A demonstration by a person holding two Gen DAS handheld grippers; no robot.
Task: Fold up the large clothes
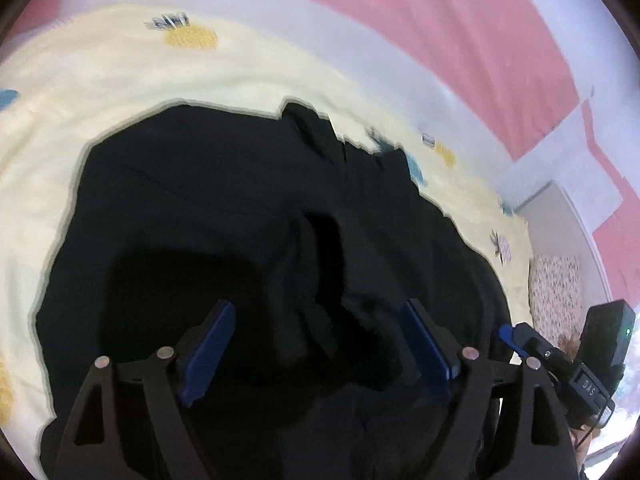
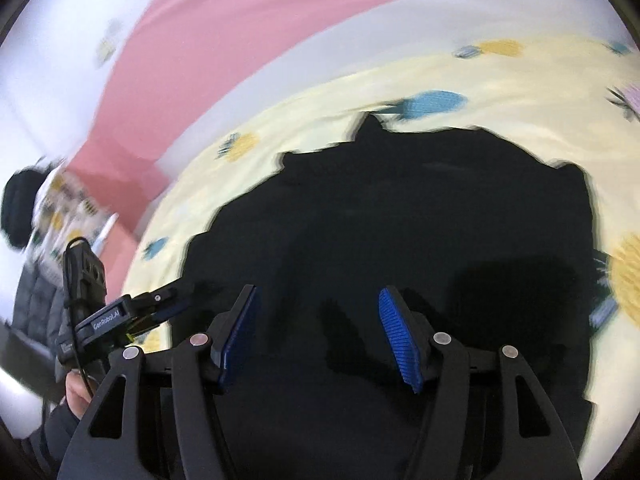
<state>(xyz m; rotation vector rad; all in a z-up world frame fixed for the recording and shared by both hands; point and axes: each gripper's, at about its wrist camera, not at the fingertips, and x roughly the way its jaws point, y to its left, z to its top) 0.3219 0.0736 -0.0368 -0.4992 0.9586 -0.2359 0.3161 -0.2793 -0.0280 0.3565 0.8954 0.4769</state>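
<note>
My left gripper [image 1: 316, 344] is spread wide, nothing between the pads, hovering over rumpled black cloth. My right gripper [image 2: 320, 336] is spread too, empty, above a flatter part. In its view the left gripper shows at the left, in a hand [image 2: 78, 394].

The garment [image 1: 240, 208] lies on the bed [image 1: 120, 68], on a pale yellow sheet with pineapple print, its far edge short of the bed's far edge. It looks at least partly folded: the outline is compact and the left side lies smooth. Bunched folds sit near the middle and right. Judgement: the fold is roughly laid but untidy; smoothing and perhaps another fold remain.
</note>
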